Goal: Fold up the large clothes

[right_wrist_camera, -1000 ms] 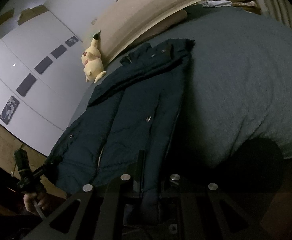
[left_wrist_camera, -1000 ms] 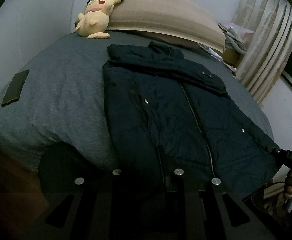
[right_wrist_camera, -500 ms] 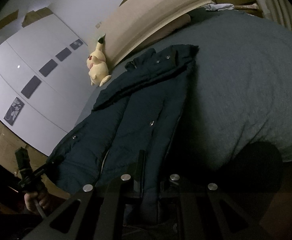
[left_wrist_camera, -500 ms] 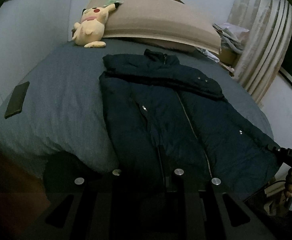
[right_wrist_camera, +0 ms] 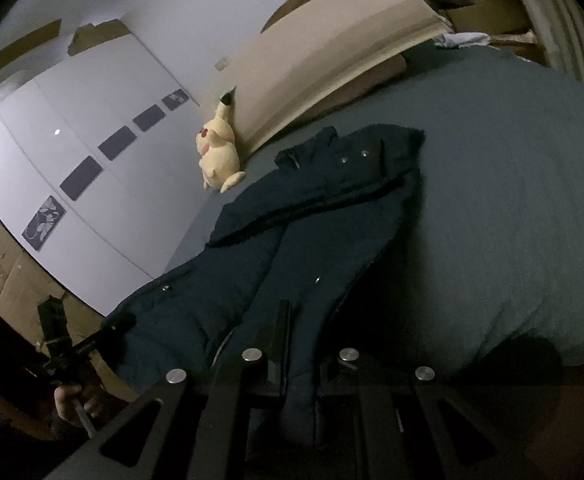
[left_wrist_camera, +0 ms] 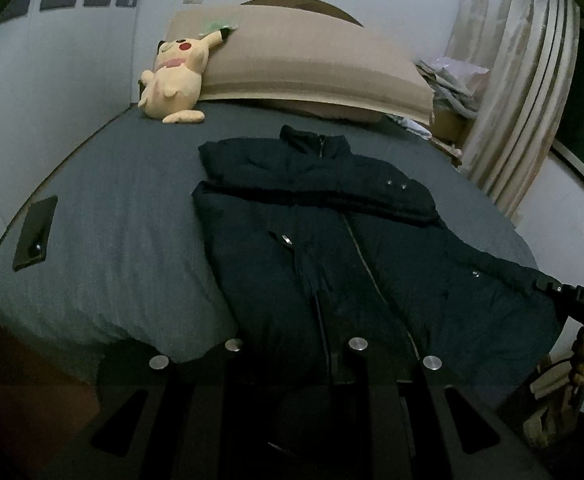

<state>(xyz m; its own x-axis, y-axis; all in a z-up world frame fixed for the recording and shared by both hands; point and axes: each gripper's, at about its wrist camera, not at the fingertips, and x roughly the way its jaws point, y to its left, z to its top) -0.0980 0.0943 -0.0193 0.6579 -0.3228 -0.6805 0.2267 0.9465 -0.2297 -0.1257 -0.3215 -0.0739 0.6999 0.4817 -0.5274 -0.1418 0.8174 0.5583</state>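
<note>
The jacket [left_wrist_camera: 323, 248] is laid lengthwise, collar toward the bed's [left_wrist_camera: 124, 216] head edge, its hem gripped at the foot edge by both closed grippers: left gripper [left_wrist_camera: 292, 364], right gripper [right_wrist_camera: 303, 364].

Jacket [left_wrist_camera: 331, 240] lies on bed [left_wrist_camera: 124, 216], plush toy [left_wrist_camera: 176, 80] behind, phone [left_wrist_camera: 36, 232] left.

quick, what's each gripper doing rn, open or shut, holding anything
left gripper: closed on the bottom hem of the dark jacket.
right gripper: shut, pinching the jacket's hem at its other bottom corner.
</note>
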